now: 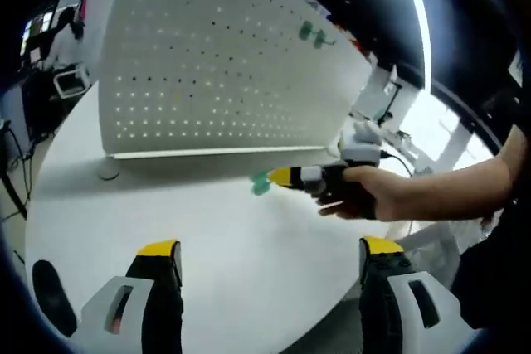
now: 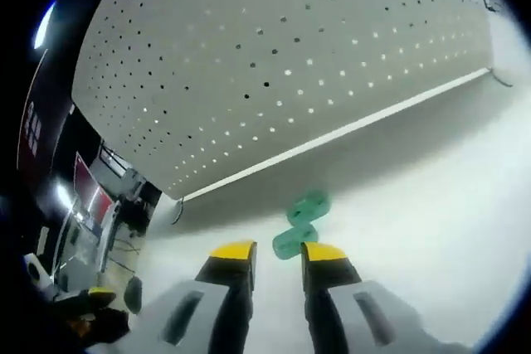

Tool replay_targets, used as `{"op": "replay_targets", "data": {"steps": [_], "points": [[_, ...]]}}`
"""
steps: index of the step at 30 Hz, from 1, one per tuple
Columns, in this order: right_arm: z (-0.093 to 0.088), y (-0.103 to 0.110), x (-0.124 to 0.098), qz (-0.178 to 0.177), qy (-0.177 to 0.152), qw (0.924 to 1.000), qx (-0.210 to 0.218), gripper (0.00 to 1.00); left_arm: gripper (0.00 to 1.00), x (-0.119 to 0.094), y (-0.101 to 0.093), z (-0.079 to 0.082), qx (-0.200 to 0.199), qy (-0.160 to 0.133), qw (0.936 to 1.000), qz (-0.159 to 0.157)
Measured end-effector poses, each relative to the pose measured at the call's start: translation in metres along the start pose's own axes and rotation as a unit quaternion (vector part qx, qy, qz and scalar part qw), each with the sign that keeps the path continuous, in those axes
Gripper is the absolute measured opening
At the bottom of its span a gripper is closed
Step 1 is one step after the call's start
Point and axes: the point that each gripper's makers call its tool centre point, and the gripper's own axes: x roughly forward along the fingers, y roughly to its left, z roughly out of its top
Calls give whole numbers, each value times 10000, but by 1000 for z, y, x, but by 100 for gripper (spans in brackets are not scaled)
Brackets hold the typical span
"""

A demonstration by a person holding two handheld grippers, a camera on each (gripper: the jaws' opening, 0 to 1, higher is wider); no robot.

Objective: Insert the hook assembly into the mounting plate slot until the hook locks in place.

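A white pegboard mounting plate [image 1: 224, 72] [image 2: 274, 55] stands upright on the white table [image 1: 216, 230]. One green hook [image 1: 309, 33] hangs high on the plate's right side. A second green hook [image 1: 261, 182] [image 2: 300, 223] sits at the tips of my right gripper [image 2: 279, 253] [image 1: 286, 177], whose jaws stand close together on its near end, just in front of the plate's bottom edge. A person's hand [image 1: 365, 192] holds that gripper. My left gripper [image 1: 270, 251] hangs low over the table with its jaws wide apart and nothing between them.
The plate's bottom rail [image 1: 216, 153] [image 2: 332, 134] rests on the table. The table's curved edge [image 1: 33, 205] runs along the left, with dark floor and equipment [image 1: 66, 80] beyond. White fixtures and cables [image 1: 373, 130] sit right of the plate.
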Motion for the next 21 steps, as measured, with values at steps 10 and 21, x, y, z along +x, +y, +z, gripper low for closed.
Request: {"op": "replay_targets", "data": {"steps": [10, 21], "points": [[-4, -13, 16, -439, 354, 9960, 691, 11, 89, -2, 5, -5, -81, 38, 10000, 37], [3, -16, 13, -522, 376, 9976, 271, 0, 87, 0, 6, -3, -78, 44, 10000, 32]]}}
